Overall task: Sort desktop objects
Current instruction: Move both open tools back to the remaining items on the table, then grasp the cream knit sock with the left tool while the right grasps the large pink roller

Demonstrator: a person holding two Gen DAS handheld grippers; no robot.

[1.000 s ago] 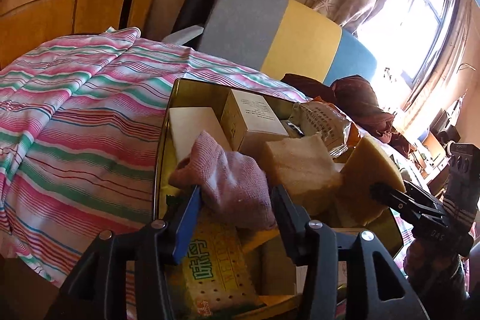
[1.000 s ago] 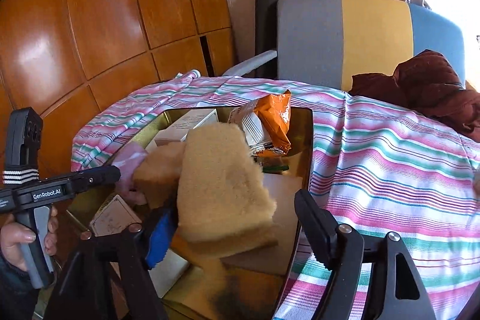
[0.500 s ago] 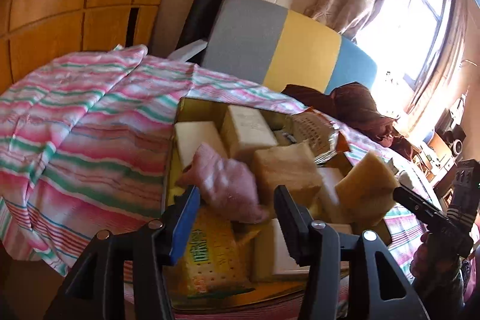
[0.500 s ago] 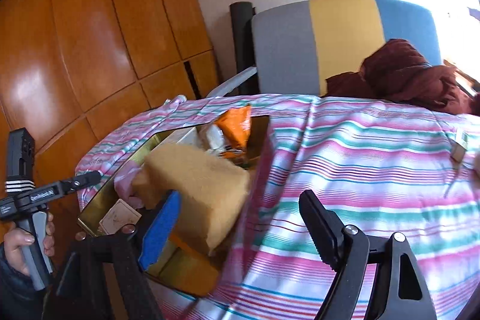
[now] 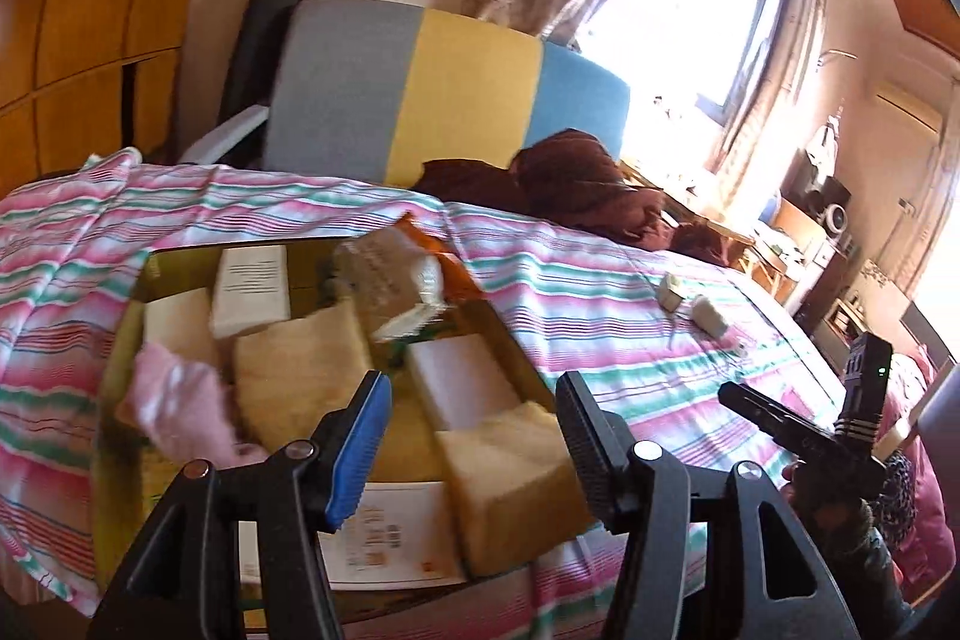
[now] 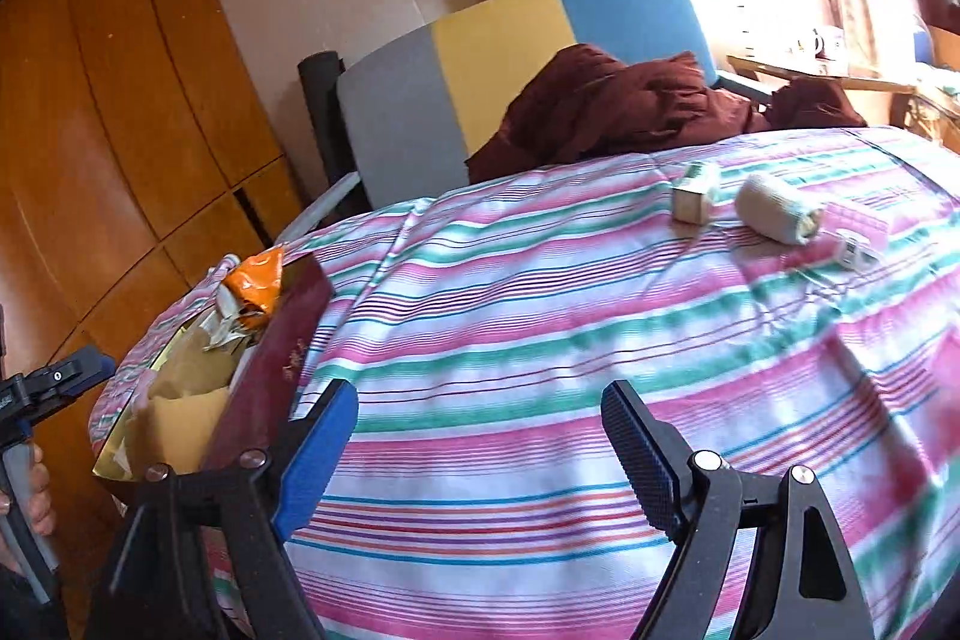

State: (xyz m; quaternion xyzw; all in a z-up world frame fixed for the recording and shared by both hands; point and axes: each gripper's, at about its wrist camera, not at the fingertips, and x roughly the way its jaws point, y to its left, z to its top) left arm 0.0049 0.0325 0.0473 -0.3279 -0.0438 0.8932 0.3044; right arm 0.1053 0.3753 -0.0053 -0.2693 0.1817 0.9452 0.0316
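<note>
Sponge (image 5: pixel 510 484) and pink cloth (image 5: pixel 180 406) released into the gold box (image 5: pixel 120 340); both claws, left (image 5: pixel 474 430) and right (image 6: pixel 480 451), now spread empty. Loose items (image 6: pixel 774 208) remain at 1 o'clock.

Your left gripper (image 5: pixel 471 436) has its jaws spread wide, nothing between them. Your right gripper (image 6: pixel 480 451) is likewise spread wide and empty. In the left wrist view, your right hand (image 5: pixel 840 505) grips its handle at 4 o'clock. In the right wrist view, your left hand (image 6: pixel 27 493) grips its handle at 8 o'clock.
</note>
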